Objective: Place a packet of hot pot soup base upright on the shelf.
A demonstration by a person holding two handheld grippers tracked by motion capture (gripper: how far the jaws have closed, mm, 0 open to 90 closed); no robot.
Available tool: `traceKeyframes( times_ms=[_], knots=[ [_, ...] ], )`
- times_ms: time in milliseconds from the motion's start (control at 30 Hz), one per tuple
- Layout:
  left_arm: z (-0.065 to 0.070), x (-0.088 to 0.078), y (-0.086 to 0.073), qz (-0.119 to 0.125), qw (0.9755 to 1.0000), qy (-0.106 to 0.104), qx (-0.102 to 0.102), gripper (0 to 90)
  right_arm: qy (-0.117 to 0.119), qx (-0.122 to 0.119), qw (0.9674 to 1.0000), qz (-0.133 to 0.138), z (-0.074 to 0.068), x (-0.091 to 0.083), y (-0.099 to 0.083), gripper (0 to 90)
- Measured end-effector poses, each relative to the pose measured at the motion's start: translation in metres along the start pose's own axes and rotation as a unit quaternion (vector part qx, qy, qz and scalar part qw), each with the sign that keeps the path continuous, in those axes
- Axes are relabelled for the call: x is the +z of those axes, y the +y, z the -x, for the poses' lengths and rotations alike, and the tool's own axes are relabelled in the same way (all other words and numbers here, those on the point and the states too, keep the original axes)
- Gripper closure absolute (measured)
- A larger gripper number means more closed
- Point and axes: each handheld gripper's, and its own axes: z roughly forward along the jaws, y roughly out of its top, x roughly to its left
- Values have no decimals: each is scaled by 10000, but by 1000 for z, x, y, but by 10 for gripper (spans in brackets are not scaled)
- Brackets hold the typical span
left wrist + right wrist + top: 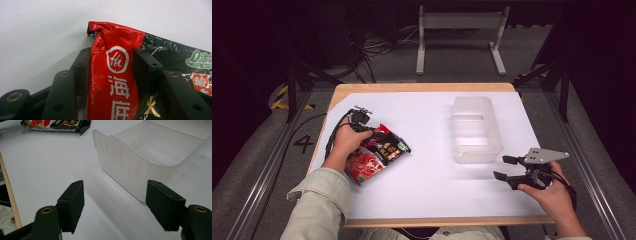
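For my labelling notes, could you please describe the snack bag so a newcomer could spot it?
On the white table, look left, away from the clear bin. The snack bag lies there, pinched in the left gripper: glossy red and black, the one colourful thing.

The left tool [111,72] is clamping a red and black snack packet [117,75], its two black jaws pressing on either side of the crinkled red band with white characters. The packet is lying on the white bench [45,30].
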Motion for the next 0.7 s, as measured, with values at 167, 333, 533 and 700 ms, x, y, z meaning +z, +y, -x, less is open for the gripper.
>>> traceKeyframes(
  times_ms=[167,333,533,700],
  knots=[
    [8,0,3,-185,9993,332,30,662,-20,113,9999,-3,1,0,0,308],
    [11,-2,1,-185,9988,452,63,817,-6,129,9999,4,1,-1,0,309],
    [10,-5,1,-114,9990,435,72,850,-16,195,9998,-7,4,0,-1,309],
    [10,-10,0,-77,9993,372,35,865,-21,216,9998,8,4,0,-1,310]
  ],
)
